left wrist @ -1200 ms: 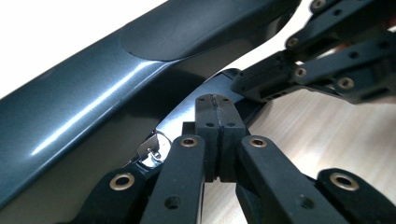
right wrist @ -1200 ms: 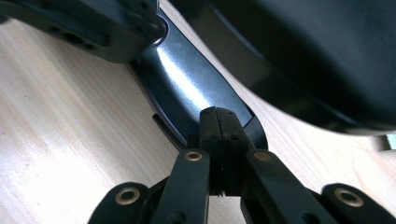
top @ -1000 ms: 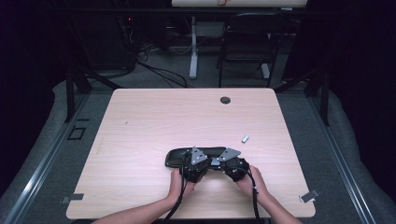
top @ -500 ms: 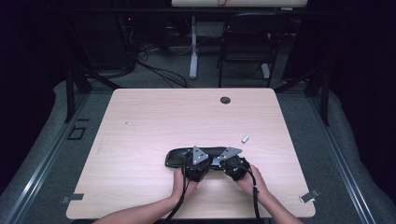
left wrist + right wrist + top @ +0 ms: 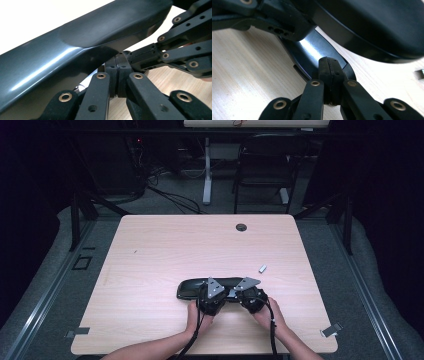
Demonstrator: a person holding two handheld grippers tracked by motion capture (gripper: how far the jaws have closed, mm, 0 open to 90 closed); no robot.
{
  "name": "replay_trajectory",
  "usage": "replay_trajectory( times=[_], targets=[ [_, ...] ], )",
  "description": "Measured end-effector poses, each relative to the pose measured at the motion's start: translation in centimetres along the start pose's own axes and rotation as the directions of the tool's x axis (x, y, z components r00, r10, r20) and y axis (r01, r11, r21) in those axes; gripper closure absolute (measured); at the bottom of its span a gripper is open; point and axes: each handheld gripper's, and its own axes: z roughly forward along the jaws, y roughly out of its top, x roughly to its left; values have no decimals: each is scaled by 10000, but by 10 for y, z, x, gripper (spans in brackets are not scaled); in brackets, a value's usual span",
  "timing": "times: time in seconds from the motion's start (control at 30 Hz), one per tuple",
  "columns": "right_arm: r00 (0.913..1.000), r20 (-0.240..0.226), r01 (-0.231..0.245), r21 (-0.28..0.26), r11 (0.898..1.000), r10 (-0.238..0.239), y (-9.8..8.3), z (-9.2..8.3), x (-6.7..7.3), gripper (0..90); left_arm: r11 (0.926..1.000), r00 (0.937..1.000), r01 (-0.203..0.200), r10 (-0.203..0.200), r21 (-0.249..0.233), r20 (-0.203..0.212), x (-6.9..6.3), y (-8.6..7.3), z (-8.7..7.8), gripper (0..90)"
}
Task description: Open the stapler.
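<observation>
A black glossy oblong case (image 5: pixel 192 287) lies on the wooden table (image 5: pixel 165 250), near the front middle. My left gripper (image 5: pixel 214 292) and right gripper (image 5: pixel 246 294) sit side by side at the case's right half, each held by a hand. In the left gripper view the left gripper (image 5: pixel 117 62) is shut, its tips just under the case's shiny shell (image 5: pixel 75 50), with the other gripper's black links (image 5: pixel 180 47) close at the right. In the right gripper view the right gripper (image 5: pixel 329 66) is shut too, its tips against a shiny lower part of the case (image 5: pixel 312 50); the case's dark bulk (image 5: pixel 374 22) looms above.
A small silver piece (image 5: pixel 262 268) lies on the table just right of the case and also shows as the silver piece (image 5: pixel 419 73) in the right gripper view. A round cable hole (image 5: pixel 241 227) is near the far edge. A chair (image 5: pixel 260 165) stands beyond the table.
</observation>
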Motion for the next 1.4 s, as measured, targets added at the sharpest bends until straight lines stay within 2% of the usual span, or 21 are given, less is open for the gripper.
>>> replay_trajectory(
  times=[0.03, 0.13, 0.17, 0.27, 0.3, 0.33, 0.47, 0.53, 0.63, 0.67, 0.93, 0.97, 1.0, 1.13, 1.17, 1.2, 1.27, 1.33, 1.4],
  targets=[
    [9999, -39, -112, -48, 9999, 112, -1, 0, -1, 900, 10000, 9999, -19, 19, -15, -117, 0, 0, 0, 900],
    [9995, -109, -283, -78, 9996, 282, -1, 0, -1, 900, 10000, 9999, 11, -11, -45, -123, 0, -1, 1, 899],
    [9996, -93, -277, -93, 9996, 276, -1, 0, -1, 900, 9999, 9998, 110, -111, -91, -148, -1, -1, 1, 900],
    [9995, -105, -312, -113, 9994, 311, -2, 0, -2, 900, 9999, 9999, 71, -72, -78, -75, 1, -1, 2, 899],
    [9994, -117, -336, -109, 9994, 334, -2, 0, -2, 900, 9998, 9998, 197, -198, -105, -95, 1, -2, 4, 899],
    [9993, -111, -347, -129, 9993, 346, -2, 0, -2, 900, 9998, 9996, 161, -164, -134, -229, 1, -2, 5, 900],
    [9992, -57, -387, -92, 9992, 387, -2, 0, -1, 900, 9993, 9994, 306, -310, -196, -178, 1, -2, 7, 900],
    [9985, -158, -521, -132, 9986, 519, -3, 0, -2, 900, 9995, 9996, 258, -259, -170, -65, 1, -2, 7, 900],
    [9979, -230, -600, -93, 9982, 598, -2, 0, -4, 900, 9994, 9995, 294, -296, -162, -121, 1, -1, 7, 900],
    [9974, -267, -670, -142, 9977, 666, -2, 0, -4, 900, 9995, 9996, 281, -281, -130, 14, 2, -1, 7, 900],
    [9960, -379, -817, -105, 9966, 812, -3, 0, -5, 900, 9995, 9996, 297, -297, -134, 18, 2, -1, 7, 900],
    [9959, -358, -831, -134, 9965, 826, -3, 0, -5, 900, 9993, 9994, 330, -332, -178, -81, 2, -1, 7, 900],
    [9960, -340, -836, -126, 9964, 832, -3, 0, -4, 900, 9992, 9994, 348, -347, -203, 62, 3, -2, 7, 900],
    [9962, -378, -782, -83, 9969, 779, -3, -1, -5, 900, 9992, 9995, 315, -313, -263, 56, 2, -2, 8, 900],
    [9961, -323, -821, -108, 9966, 817, -3, -1, -4, 900, 9992, 9996, 258, -260, -295, -73, 1, -2, 8, 899],
    [9962, -230, -847, -242, 9961, 841, -4, 0, -3, 900, 9993, 9997, 211, -207, -308, 115, 1, -2, 9, 899],
    [9973, -100, -723, -261, 9970, 721, -4, 0, -2, 900, 9991, 9997, 225, -222, -359, 101, 0, -2, 9, 899],
    [9974, -38, -718, -285, 9970, 717, -4, 0, -1, 900, 9990, 9998, 188, -191, -407, -62, -2, -2, 10, 899],
    [9963, -88, -861, -285, 9959, 858, -5, 0, -1, 900, 9992, 9998, 168, -164, -355, 115, -1, -1, 10, 900]
  ],
)
